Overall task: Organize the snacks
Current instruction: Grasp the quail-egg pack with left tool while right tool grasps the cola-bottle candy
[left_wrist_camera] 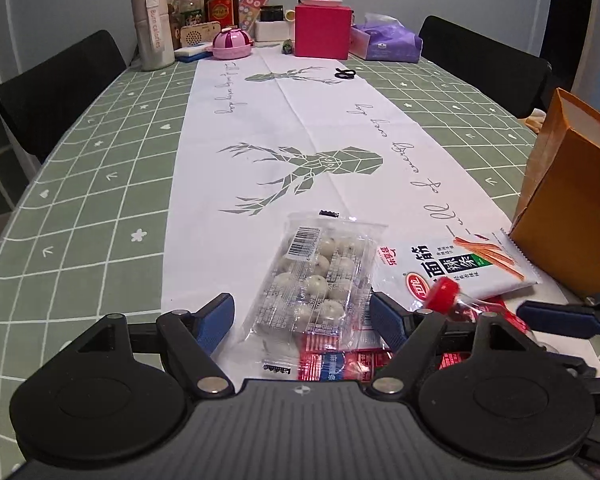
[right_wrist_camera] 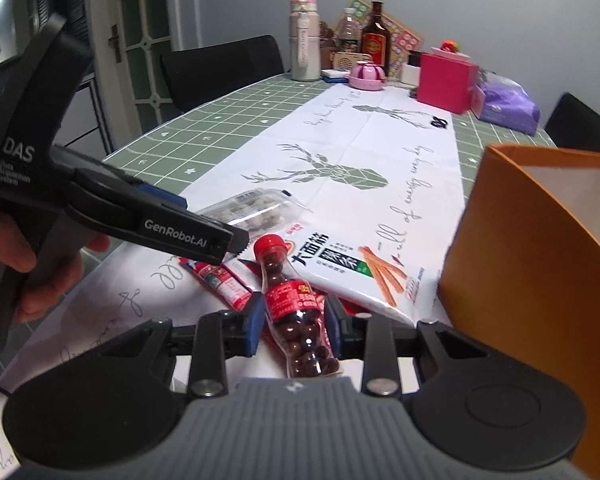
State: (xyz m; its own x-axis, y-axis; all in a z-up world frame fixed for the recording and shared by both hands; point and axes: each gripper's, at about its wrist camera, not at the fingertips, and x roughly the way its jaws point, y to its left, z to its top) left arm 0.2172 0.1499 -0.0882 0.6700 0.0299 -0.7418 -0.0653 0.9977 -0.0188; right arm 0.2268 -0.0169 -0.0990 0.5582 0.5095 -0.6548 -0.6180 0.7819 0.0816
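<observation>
My right gripper is shut on a small clear bottle of brown chocolate balls with a red cap and red label; it also shows in the left wrist view. My left gripper is open, its fingers either side of a clear pack of white round snacks; the pack also shows in the right wrist view. A white noodle-snack packet lies beside them. Red sachets lie under the pile. An open orange paper box stands at the right.
The table has a green checked cloth with a white deer runner. At the far end stand a pink box, bottles, a grey flask, a pink pot and a purple tissue pack. Black chairs flank it.
</observation>
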